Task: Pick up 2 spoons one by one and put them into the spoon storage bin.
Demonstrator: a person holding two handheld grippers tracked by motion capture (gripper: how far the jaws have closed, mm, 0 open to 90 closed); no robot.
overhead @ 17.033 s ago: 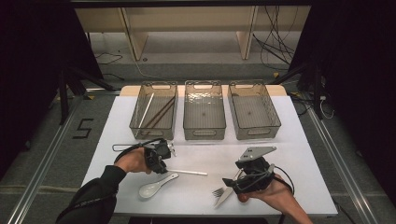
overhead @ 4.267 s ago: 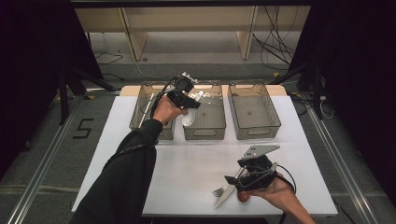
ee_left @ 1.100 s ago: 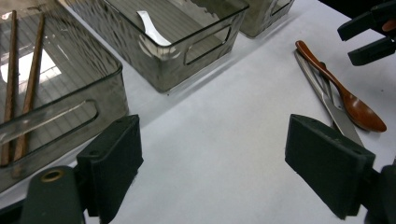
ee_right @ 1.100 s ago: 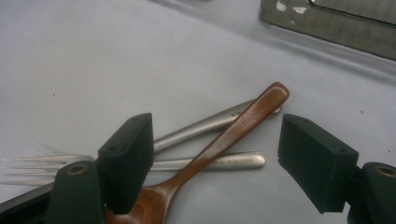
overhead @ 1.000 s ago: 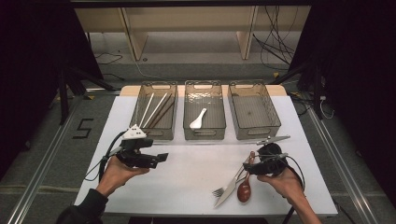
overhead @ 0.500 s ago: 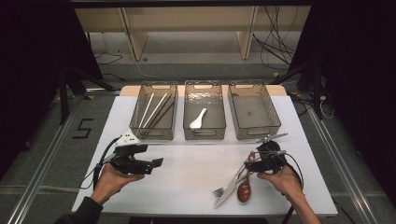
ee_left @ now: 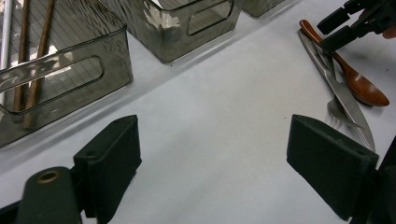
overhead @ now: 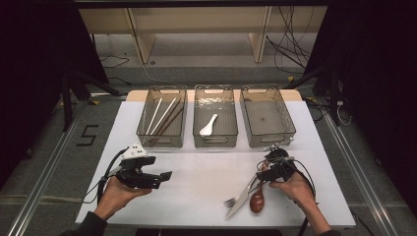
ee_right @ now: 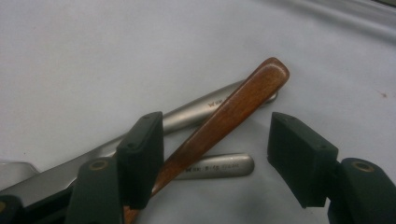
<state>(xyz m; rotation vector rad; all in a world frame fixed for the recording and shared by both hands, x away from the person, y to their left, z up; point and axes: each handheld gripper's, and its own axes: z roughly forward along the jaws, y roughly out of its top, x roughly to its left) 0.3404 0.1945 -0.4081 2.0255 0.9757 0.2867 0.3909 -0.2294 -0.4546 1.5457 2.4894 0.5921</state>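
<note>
Right gripper (ee_right: 215,144), jaws apart and just closing in, not yet pressing, lowered over the wooden spoon (ee_right: 224,121) at the table's (overhead: 196,182) near right. Handle between the 2 jaws, nearer the left one; long axis diagonal, handle toward the bins, bowl toward the person. Stamped lettering on the knife (ee_right: 201,109) and fork (ee_right: 219,165) handles legible in the right gripper view; spoon bowl (overhead: 256,200) visible in the high view.

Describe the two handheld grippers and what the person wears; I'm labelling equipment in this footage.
Both are black, with two blocky black jaws each. The left gripper carries a pale grey three-cornered plate on top, and a dark cable trails from it. The right gripper also trails a dark cable. A dark sleeve covers the left forearm.
</note>
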